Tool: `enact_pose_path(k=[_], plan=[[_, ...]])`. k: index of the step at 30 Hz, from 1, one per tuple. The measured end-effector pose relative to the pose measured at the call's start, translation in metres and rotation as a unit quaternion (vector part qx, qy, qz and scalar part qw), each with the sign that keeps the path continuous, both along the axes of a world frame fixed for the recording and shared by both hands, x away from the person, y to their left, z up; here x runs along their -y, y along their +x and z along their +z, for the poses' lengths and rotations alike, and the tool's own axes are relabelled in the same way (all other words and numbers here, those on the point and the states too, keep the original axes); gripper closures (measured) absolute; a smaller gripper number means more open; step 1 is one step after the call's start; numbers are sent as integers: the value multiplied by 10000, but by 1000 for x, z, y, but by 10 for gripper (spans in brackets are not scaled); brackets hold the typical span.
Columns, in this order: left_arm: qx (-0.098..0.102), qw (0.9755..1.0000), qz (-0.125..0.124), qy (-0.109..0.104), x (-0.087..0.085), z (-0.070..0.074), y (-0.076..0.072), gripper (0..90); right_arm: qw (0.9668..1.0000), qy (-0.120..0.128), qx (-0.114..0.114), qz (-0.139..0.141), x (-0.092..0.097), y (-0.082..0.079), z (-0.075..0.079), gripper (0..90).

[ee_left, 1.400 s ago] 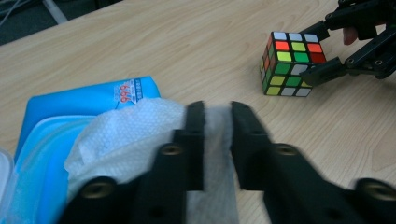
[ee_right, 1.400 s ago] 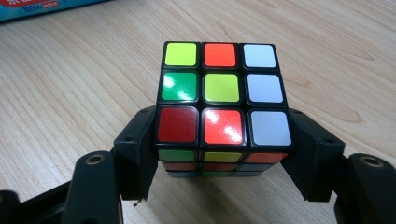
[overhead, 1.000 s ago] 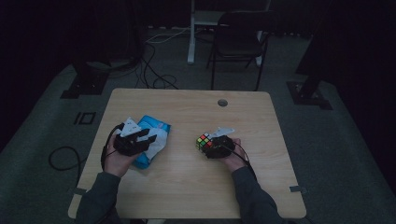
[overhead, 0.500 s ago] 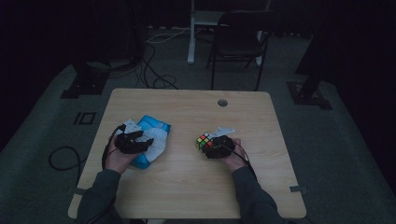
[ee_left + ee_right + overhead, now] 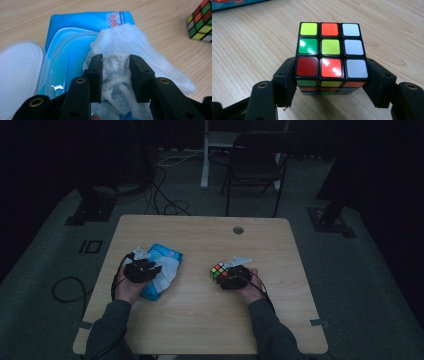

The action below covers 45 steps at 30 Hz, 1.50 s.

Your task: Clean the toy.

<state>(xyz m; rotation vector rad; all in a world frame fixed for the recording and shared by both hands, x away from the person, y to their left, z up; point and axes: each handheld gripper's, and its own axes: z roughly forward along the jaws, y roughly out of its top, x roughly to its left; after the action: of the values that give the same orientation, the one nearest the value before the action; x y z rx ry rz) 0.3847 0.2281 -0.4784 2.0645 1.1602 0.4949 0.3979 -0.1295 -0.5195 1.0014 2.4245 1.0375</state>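
Wooden table (image 5: 200,320), dark room: left gripper (image 5: 113,75) pinches wet wipe (image 5: 130,47) from pack (image 5: 82,22) near left edge; right gripper (image 5: 332,82) clamps Rubik's cube (image 5: 330,47), likely steadying for wiping.

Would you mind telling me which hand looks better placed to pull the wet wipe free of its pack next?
Left. The left tongs are shut on the wet wipe, which sticks up out of the open blue pack. The right tongs are shut on the puzzle cube, away from the pack.
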Motion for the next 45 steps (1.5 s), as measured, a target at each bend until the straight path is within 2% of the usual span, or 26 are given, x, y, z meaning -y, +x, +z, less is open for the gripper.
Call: enact_pose_path(k=[1,4,7,10,12,16,18,20,21,23,24,26,27,31,34,37,39,42,45], plan=[[-4,10000,-29,-85,-2,1,0,661,10000,-2,0,1,0,0,0,343],[8,10000,-40,-88,-2,1,-1,657,10000,0,-1,1,0,0,0,343],[35,9998,-25,-191,-3,2,0,657,10000,-3,3,8,0,0,0,343],[140,9996,7,-258,-4,4,-1,645,10000,-1,4,7,0,0,0,343],[143,9998,19,-151,-3,4,0,691,10000,0,4,8,0,0,0,343],[171,9997,81,-135,-4,4,-1,817,10000,4,5,5,0,0,0,343],[170,9998,98,-56,-4,5,-1,864,10000,3,4,10,0,0,0,343],[118,9999,100,-25,-4,3,1,863,10000,4,6,13,1,0,0,343],[89,9999,93,-30,-4,2,1,826,10000,3,6,11,0,0,0,343],[-6,9998,169,-49,-3,-1,4,694,10000,5,6,6,0,0,0,343],[-58,9999,103,-101,-3,-3,5,708,10000,2,7,5,0,0,0,343],[-18,9999,102,-81,-2,-3,5,839,10000,5,4,2,0,0,0,343],[56,9999,127,28,1,-3,3,866,10000,7,8,6,0,0,0,343],[212,9997,32,-95,5,5,-1,876,10000,10,8,6,0,0,0,343],[252,9995,-78,-186,6,8,-3,882,10000,11,11,3,0,0,0,343],[300,9985,-292,-356,12,15,-8,882,10000,12,10,2,0,0,0,343],[280,9981,-388,-378,14,16,-9,881,10000,11,10,2,0,0,0,343],[288,9987,-367,-202,17,12,-10,858,10000,12,12,6,0,0,0,343],[279,9995,-167,12,17,5,-8,687,10000,13,13,6,1,0,0,343]])
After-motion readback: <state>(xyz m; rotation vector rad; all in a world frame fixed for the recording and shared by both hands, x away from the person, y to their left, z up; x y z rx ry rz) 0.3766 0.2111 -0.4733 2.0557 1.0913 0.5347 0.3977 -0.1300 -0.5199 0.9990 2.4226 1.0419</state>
